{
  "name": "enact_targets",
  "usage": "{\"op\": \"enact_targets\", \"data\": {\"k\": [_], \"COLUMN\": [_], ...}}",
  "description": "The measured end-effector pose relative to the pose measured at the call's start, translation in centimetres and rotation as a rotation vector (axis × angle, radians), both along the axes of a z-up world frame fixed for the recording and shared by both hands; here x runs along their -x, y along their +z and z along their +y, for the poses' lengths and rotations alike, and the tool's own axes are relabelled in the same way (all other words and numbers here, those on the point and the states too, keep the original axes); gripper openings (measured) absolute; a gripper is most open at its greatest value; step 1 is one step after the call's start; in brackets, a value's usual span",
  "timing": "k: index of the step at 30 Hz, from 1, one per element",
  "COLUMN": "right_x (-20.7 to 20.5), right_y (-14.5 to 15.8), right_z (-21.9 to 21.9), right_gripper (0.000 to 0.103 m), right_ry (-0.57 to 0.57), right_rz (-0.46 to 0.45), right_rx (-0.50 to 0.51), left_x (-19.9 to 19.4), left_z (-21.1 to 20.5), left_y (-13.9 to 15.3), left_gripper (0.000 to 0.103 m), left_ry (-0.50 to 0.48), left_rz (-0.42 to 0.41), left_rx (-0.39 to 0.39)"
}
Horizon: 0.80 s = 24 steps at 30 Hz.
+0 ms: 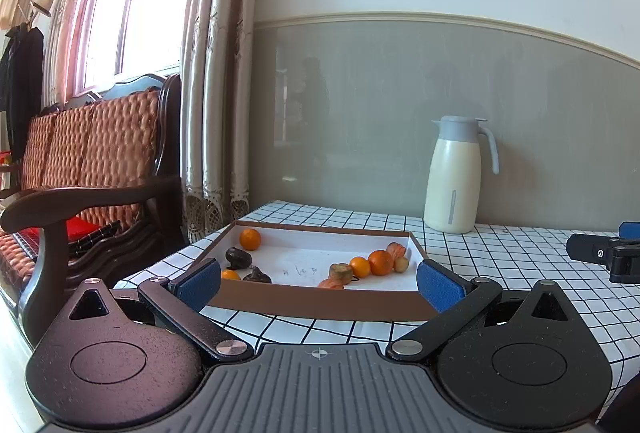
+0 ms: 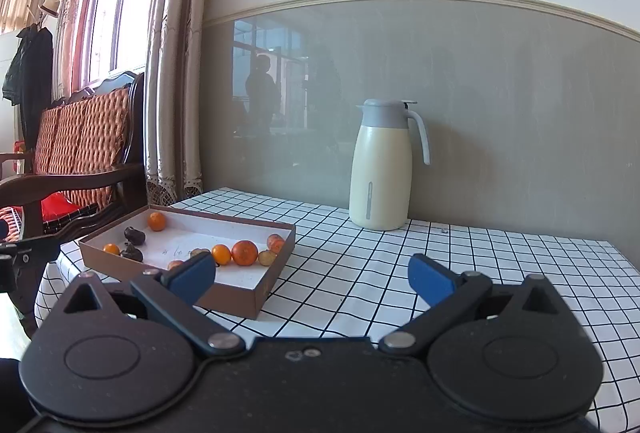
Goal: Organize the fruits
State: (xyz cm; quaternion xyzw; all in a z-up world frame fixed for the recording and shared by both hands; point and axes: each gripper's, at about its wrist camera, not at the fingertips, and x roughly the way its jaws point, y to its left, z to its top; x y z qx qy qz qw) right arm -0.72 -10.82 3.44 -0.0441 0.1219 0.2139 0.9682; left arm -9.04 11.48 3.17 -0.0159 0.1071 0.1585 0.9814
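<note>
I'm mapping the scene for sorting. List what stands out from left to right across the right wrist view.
Wooden bench with woven orange cushions → lone orange fruit at the tray's far corner → shallow brown cardboard tray with white floor → largest orange fruit → cream thermos jug with grey lid.

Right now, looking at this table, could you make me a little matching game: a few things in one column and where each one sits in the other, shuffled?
Things:
1. jug
2. lone orange
3. biggest orange
4. right gripper

Places:
A. in the box's far left corner
B. in the row of fruit by the box's right wall
C. on the checked cloth against the grey wall, outside the box
D. open, in front of the box's near right corner

The box is shallow and brown.

Pairs: 1-C, 2-A, 3-B, 4-D
</note>
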Motion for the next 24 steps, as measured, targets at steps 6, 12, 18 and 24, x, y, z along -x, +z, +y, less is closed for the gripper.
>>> {"op": "enact_targets", "data": {"k": [6, 12, 18, 24], "right_x": [0.02, 0.04, 0.03, 0.03], "right_y": [0.0, -0.01, 0.01, -0.02], "right_z": [0.02, 0.04, 0.04, 0.04], "right_gripper": [0.097, 0.097, 0.097, 0.097], "right_ry": [0.0, -0.001, -0.001, 0.0], "right_rz": [0.001, 0.001, 0.002, 0.003], "right_rx": [0.0, 0.0, -0.001, -0.001], "left_x": [0.01, 0.11, 0.19, 0.29], "left_z": [0.07, -0.07, -0.39, -0.08], "left_y": [0.02, -0.05, -0.13, -0.04], "left_gripper": [0.103, 0.103, 0.103, 0.103], "left_ry": [0.0, -0.003, -0.012, 0.007], "left_rz": [0.003, 0.001, -0.007, -0.014], "left_rx": [0.001, -0.003, -0.022, -0.001]}}
